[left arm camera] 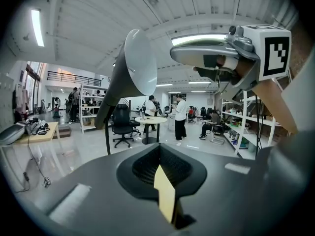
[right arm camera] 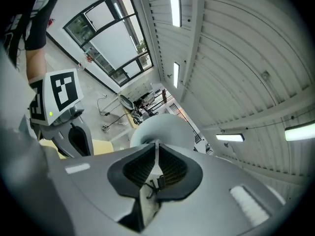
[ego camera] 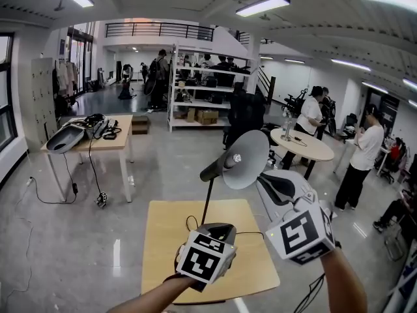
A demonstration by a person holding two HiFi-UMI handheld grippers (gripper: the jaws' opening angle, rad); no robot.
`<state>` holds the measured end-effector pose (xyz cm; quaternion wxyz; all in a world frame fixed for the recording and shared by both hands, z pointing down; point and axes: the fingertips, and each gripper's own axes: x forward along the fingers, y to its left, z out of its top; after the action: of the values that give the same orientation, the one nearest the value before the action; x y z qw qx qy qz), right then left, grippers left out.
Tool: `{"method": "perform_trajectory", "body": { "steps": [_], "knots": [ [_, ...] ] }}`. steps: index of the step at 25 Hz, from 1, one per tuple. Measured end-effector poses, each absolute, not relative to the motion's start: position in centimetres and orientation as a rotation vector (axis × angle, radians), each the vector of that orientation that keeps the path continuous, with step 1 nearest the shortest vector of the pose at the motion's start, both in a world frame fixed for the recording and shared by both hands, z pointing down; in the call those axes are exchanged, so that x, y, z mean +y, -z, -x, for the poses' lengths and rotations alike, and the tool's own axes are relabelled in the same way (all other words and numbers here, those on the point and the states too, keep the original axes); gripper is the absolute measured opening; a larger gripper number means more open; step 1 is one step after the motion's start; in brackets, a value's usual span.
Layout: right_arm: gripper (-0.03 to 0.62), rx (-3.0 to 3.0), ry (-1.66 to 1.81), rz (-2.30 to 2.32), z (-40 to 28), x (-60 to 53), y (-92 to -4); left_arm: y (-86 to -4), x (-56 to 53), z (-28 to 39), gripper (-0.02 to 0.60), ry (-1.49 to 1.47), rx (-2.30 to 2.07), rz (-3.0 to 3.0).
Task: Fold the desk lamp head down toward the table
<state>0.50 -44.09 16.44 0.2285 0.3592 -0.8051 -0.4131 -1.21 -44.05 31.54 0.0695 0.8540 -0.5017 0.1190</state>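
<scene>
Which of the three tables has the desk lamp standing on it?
The nearest, square light-wood table: the lamp rises from it. The long table at left carries gear; the round table stands beside people.

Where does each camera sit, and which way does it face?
Head view: on the person's head, facing forward and down at wooden table and lamp head; left claw, right claw, forearms show.
Left gripper view: on the left claw, facing roughly level toward a round table; own jaws below, lamp head and right claw above.
Right gripper view: on the right claw, rolled, facing ceiling and windows; own jaws, left claw at left.
Shared: all three see the lamp head.
</scene>
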Motion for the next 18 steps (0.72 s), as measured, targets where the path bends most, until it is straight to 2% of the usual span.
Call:
{"method": "perform_trajectory", "body": {
  "steps": [4, 9, 18],
  "knots": [
    [0.043, -2.167, 1.226, -0.963, -0.1, -46.8, -13.9, -30.1, -46.6, 1.4, 0.020, -0.351, -1.517, -2.579],
    [0.109, -2.040, 1.338, -0.928, 2.6, -48.4, -13.4, -31.1, -48.5, 3.5, 0.020, -0.328, -1.527, -2.586],
    [0.176, -1.907, 1.444, -0.836, 2.8, -53.5, -9.8, -31.3, -51.7, 3.8, 0.020, -0.353, -1.544, -2.559]
  ]
}}
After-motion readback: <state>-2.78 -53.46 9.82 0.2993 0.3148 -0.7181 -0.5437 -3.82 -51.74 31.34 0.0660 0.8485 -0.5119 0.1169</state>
